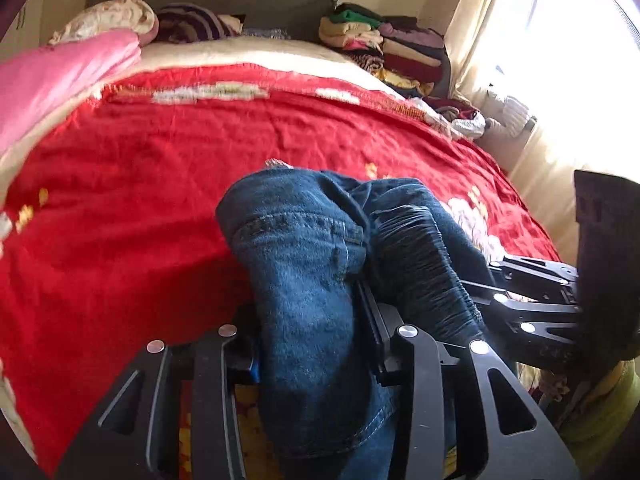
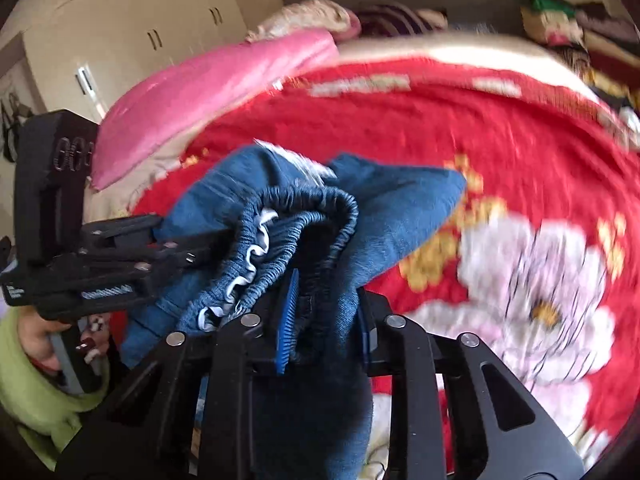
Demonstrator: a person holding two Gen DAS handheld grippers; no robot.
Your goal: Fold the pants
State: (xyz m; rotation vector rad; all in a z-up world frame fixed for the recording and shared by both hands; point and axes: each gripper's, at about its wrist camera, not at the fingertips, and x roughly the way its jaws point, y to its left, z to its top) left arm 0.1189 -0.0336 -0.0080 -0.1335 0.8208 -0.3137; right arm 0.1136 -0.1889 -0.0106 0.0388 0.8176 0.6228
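Blue denim pants with an elastic waistband hang bunched between both grippers, above the red bedspread. My left gripper is shut on a thick fold of the denim. My right gripper is shut on the pants near the gathered waistband. The two grippers are close side by side: the right one shows at the right of the left wrist view, the left one at the left of the right wrist view. The fingertips are hidden in the cloth.
The red bedspread with a white flower pattern covers the bed. A pink quilt lies at the left, pillows at the head, a stack of folded clothes at the far right. A curtained window is right, wardrobes left.
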